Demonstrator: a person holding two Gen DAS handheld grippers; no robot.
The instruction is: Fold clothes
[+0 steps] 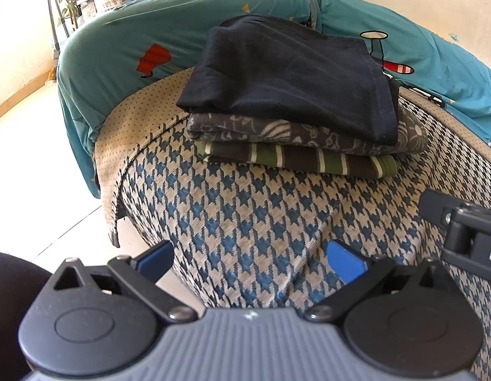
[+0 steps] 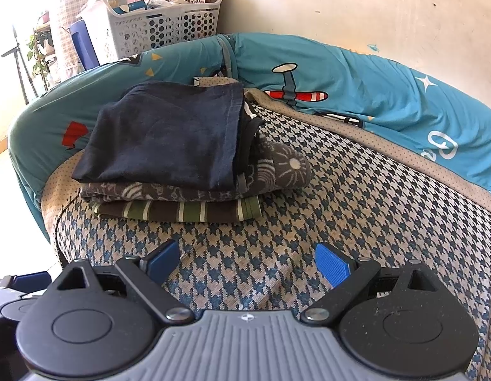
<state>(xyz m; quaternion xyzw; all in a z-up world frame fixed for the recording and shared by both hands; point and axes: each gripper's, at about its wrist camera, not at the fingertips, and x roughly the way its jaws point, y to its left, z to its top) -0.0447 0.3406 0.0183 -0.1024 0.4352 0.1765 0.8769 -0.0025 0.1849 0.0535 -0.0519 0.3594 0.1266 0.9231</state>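
Houndstooth bed cover (image 2: 340, 190), folded clothes stack (image 2: 169, 158), white basket (image 2: 162, 25) holding packets

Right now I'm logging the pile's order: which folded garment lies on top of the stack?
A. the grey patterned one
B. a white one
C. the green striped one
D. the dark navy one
D: the dark navy garment tops the stack, above the grey patterned garment and the green striped garment at the bottom.

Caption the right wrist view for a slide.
Open right claw faces three folded clothes stacked on a checked cover.
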